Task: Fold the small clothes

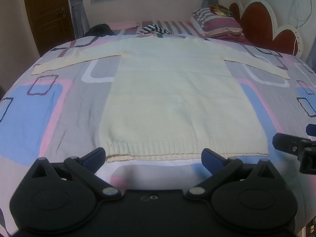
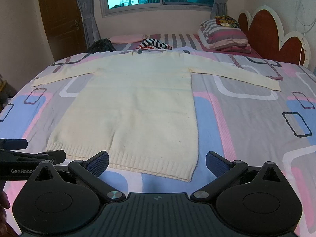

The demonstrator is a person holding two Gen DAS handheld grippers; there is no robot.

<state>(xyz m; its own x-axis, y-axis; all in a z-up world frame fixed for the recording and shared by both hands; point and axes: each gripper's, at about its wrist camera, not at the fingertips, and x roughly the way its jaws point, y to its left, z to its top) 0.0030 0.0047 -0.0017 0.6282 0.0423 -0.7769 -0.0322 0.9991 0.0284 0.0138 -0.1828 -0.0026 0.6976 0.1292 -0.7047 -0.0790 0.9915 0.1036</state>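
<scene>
A cream knit sweater (image 1: 177, 98) lies flat on the bed, both sleeves spread out sideways, ribbed hem nearest me. It also shows in the right wrist view (image 2: 136, 114). My left gripper (image 1: 153, 159) is open and empty, hovering just in front of the hem's left half. My right gripper (image 2: 157, 163) is open and empty, in front of the hem's right corner (image 2: 187, 178). The right gripper shows at the right edge of the left wrist view (image 1: 296, 144). The left gripper shows at the left edge of the right wrist view (image 2: 25, 154).
The bed has a quilt (image 2: 246, 118) with pink, blue and grey rectangles. A striped garment (image 2: 155, 44), a dark garment (image 2: 101, 45) and striped pillows (image 2: 225, 33) lie at the far end. A red and white headboard (image 2: 272, 33) stands at the right.
</scene>
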